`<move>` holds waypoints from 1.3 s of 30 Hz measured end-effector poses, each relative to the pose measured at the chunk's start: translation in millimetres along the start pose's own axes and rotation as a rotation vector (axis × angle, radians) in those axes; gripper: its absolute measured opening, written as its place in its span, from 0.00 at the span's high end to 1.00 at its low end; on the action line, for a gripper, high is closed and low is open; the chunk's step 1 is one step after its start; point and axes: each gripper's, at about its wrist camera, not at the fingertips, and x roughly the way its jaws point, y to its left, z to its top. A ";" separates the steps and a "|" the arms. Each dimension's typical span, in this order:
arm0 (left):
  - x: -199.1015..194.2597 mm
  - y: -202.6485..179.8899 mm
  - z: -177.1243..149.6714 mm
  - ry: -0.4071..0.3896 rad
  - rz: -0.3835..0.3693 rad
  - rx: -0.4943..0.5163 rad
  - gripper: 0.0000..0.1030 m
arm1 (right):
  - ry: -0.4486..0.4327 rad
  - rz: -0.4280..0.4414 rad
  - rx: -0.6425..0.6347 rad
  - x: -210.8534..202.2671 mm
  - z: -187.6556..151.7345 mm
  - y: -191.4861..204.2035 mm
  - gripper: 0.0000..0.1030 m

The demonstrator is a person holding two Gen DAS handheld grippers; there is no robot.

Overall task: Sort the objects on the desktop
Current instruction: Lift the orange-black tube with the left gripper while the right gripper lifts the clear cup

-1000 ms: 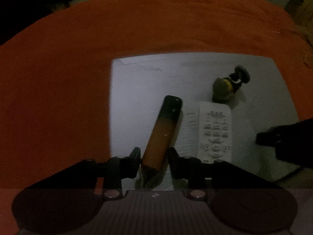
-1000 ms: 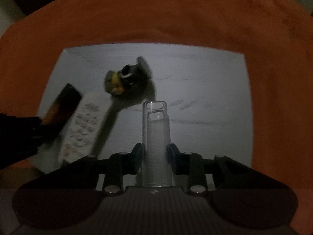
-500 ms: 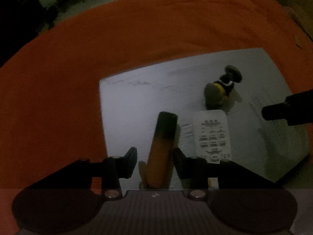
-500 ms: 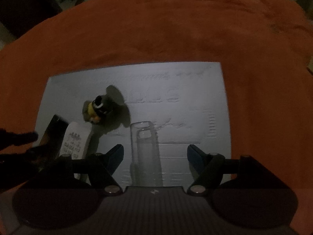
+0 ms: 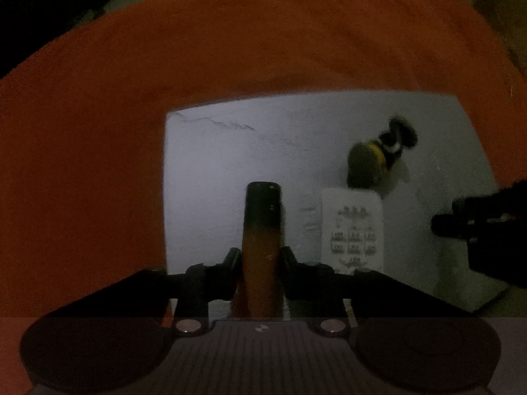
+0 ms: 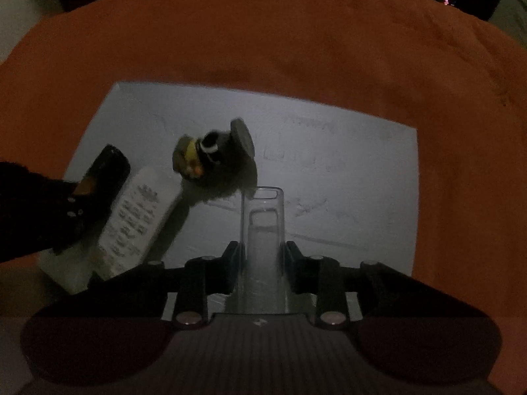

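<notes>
A white board (image 5: 230, 164) lies on an orange cloth (image 5: 230, 49). My left gripper (image 5: 260, 258) points down at it, and its jaws are closing with both pads against a flat orange-and-black box (image 5: 262, 230). Right of that box lie a white remote control (image 5: 354, 230) and a dark plush toy (image 5: 375, 161) with a yellow band. My right gripper (image 6: 262, 260) is shut on a clear plastic case (image 6: 263, 230) standing on end on the board (image 6: 346, 181). In the right wrist view the remote (image 6: 138, 220), the toy (image 6: 214, 161) and the orange-and-black box (image 6: 105, 171) lie to the left.
Each gripper shows in the other's view: the right one as a dark shape (image 5: 477, 227) at the right edge, the left one (image 6: 49, 210) at the left edge. The orange cloth (image 6: 263, 49) surrounds the board on all sides. The room beyond is dark.
The left jaws have come in onto the orange-and-black box. The right jaws stood wide apart half a second ago and have shut again on the clear case.
</notes>
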 end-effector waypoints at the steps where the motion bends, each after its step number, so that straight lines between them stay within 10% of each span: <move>1: -3.5 1.6 -1.0 -0.003 -0.007 -0.013 0.80 | -0.009 0.006 0.009 -4.2 -0.4 -1.2 0.69; 21: 2.8 7.9 -15.2 0.045 0.013 -0.026 0.80 | -0.029 0.004 0.044 -8.5 7.6 9.2 0.69; 30: 10.3 -1.6 -5.9 0.054 0.085 0.026 0.60 | -0.008 -0.039 0.029 7.7 12.2 15.0 0.69; 39: 8.6 2.4 -10.8 0.045 0.020 0.019 0.80 | -0.015 -0.011 0.062 5.1 11.6 10.7 0.69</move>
